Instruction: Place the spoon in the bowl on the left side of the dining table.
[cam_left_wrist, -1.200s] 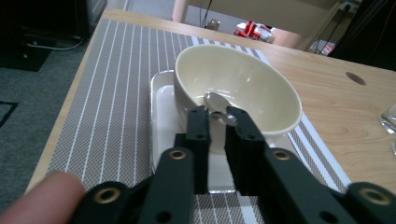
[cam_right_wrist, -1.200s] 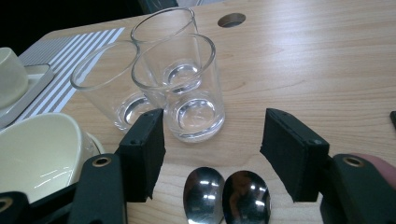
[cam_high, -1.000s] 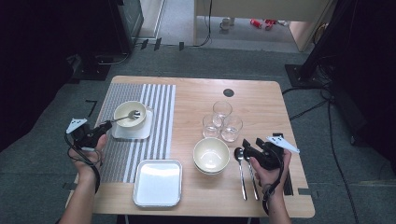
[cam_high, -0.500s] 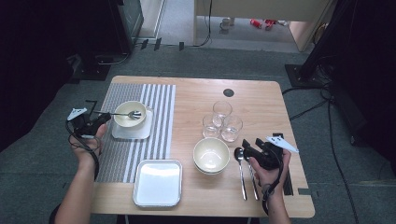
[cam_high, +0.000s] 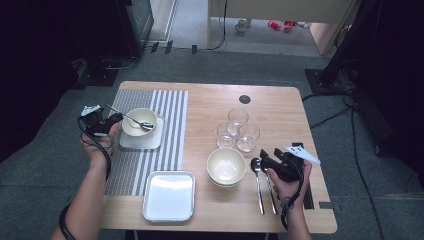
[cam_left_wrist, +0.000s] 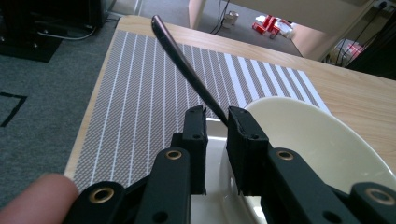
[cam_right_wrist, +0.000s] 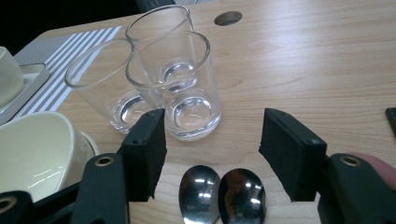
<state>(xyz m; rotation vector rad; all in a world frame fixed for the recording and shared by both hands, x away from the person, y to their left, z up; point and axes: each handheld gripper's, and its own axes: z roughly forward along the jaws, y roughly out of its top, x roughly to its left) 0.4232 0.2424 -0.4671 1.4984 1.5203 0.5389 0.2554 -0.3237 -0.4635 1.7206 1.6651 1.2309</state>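
left claw (cam_left_wrist: 215, 116) drew back, opening off spoon handle (cam_left_wrist: 187, 65) | right claw (cam_right_wrist: 212, 154) open

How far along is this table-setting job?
Done: one cream bowl sits on a square plate on the striped mat, with a spoon resting in it. In hand: the left gripper has just been opening its jaws, the spoon's handle loose between them; the right gripper hangs open over two spoons. Left: the empty plate, stacked bowls and three glasses are not yet placed.
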